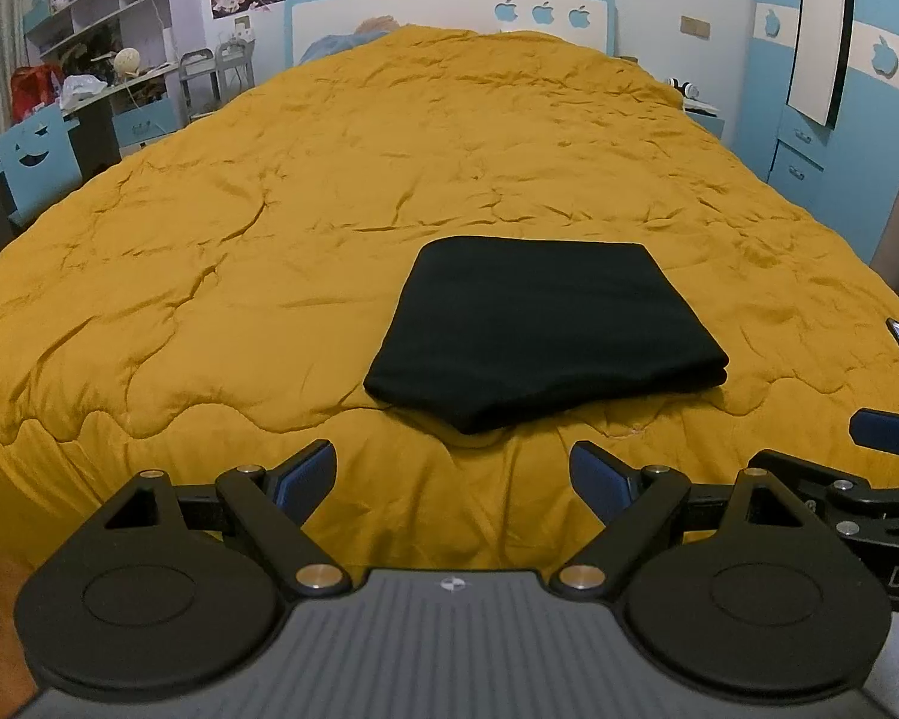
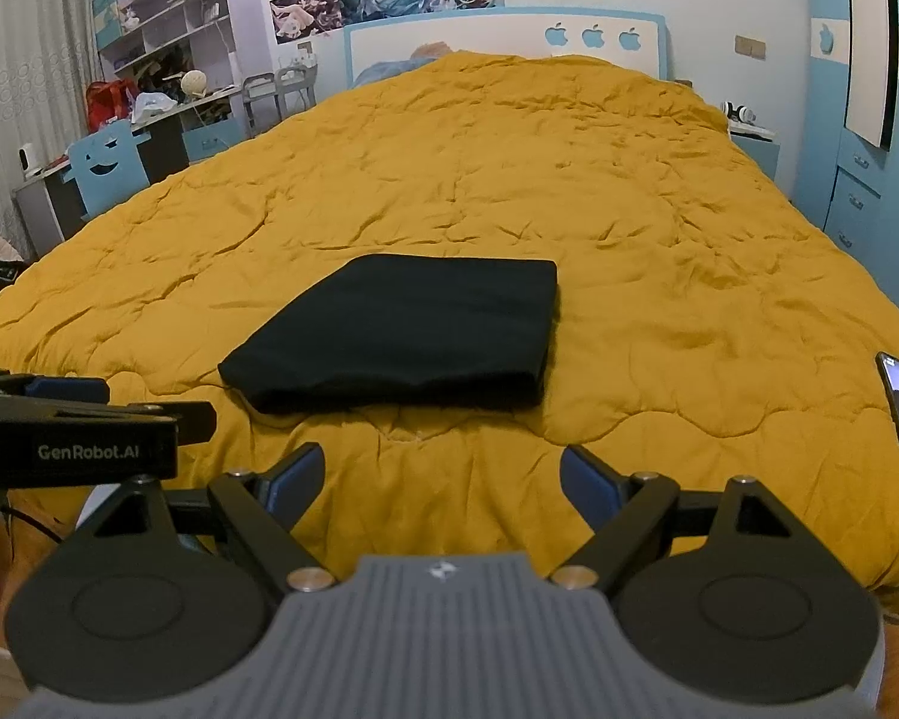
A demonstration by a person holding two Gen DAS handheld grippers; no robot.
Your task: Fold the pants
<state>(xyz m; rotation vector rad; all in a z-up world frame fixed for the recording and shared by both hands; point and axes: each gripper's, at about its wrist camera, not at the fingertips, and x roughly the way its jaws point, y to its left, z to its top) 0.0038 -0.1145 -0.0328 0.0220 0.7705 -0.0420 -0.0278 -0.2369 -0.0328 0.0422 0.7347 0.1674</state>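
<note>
Black folded cloth pants are lying in a compact stack on the mustard quilted bedspread, near its front edge. We are holding the left gripper and right gripper just short of them, jaws wide and empty; folding looks finished, so at most we are facing a final smoothing.

Left tool: black linkage arms, 2 round black discs, silver pivot screws, blue pads on fingers, ribbed grey housing with a small emblem. Right tool: same build; the neighbouring tool's side reads "GenRobot.AI" in white.
</note>
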